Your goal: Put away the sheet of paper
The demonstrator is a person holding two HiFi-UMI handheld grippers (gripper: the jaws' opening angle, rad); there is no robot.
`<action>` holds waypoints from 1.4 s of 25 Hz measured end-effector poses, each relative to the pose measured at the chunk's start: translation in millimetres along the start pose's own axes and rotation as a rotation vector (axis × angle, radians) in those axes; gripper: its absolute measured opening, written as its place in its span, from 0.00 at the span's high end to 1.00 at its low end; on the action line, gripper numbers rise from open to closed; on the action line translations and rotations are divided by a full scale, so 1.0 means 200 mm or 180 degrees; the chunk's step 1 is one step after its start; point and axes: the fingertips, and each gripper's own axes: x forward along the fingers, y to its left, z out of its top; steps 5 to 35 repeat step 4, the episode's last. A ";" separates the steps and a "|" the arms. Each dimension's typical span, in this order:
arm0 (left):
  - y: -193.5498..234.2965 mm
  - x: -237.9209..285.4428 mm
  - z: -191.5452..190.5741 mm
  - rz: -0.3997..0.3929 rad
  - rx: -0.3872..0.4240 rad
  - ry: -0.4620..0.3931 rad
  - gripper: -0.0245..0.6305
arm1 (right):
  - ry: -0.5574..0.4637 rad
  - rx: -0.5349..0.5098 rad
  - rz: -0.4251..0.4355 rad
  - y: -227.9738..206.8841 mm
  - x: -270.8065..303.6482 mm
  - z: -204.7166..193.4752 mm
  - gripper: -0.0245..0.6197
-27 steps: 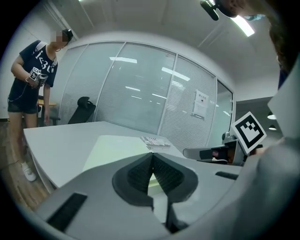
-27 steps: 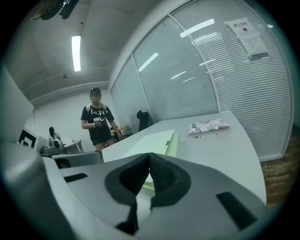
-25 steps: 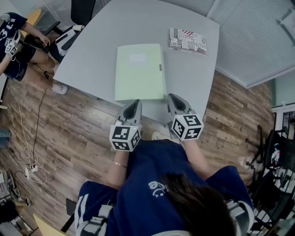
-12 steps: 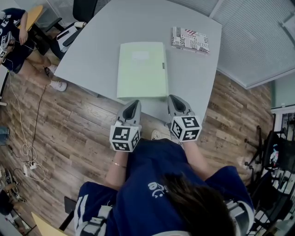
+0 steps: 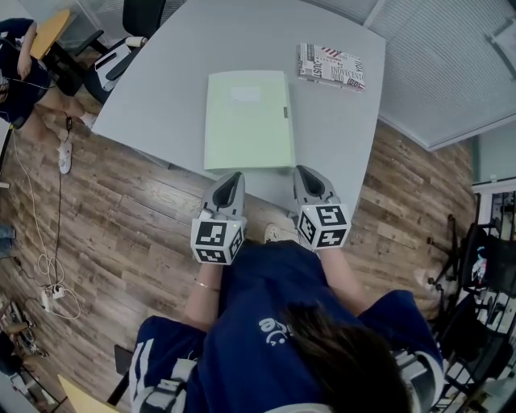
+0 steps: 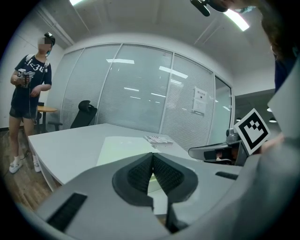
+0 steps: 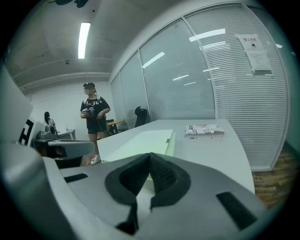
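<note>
Left gripper (image 6: 152, 155) jaws are clenched, ribbed pads pressed tip to tip w/ nothing btw them. Right gripper (image 7: 150, 155) is the same: jaws clamped together, empty. In the head view the left gripper (image 5: 233, 177) and right gripper (image 5: 304, 170) sit side by side at the near edge of the worktop (image 5: 161, 89), both pointing away from the wearer and tilted a bit down. Each has its marker cube (image 5: 218, 242) at the back, by the wearer's arms. Just ahead of both tips lies a pale green folder (image 5: 247, 121), flat and closed, long side running away from the wearer, w/ its near edge close to the jaws. Can't tell if either tip touches it. It has a small whitish patch on the cover near the far end and a small dark clasp on the right edge. A loose sheet of paper can't be picked out in any view; only the folder (image 6: 123, 147) shows, and the right gripper view gives the same flat green slab (image 7: 140, 140). Further out, past the folder to the right, is a booklet (image 5: 331, 68) w/ black, white and red print, apart from the folder and near the worktop's far right corner. It also shows in the left gripper view (image 6: 158, 138) and the right gripper view (image 7: 204, 131). Around the worktop: wood floor (image 5: 121, 234), a black office chair (image 5: 145, 16) at the far side, and glass walls w/ blinds (image 7: 225, 79). Another person (image 6: 29, 93) stands off to the left holding grippers, and cables (image 5: 48, 266) trail on the floor.
</note>
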 end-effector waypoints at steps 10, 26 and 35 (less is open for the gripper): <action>0.02 -0.01 0.00 0.0044 0.0049 -0.0010 0.96 | 0.0014 -0.0028 -0.0014 0.01 0.00 -0.01 0.95; 0.02 -0.01 0.00 0.0044 0.0049 -0.0010 0.96 | 0.0014 -0.0028 -0.0014 0.01 0.00 -0.01 0.95; 0.02 -0.01 0.00 0.0044 0.0049 -0.0010 0.96 | 0.0014 -0.0028 -0.0014 0.01 0.00 -0.01 0.95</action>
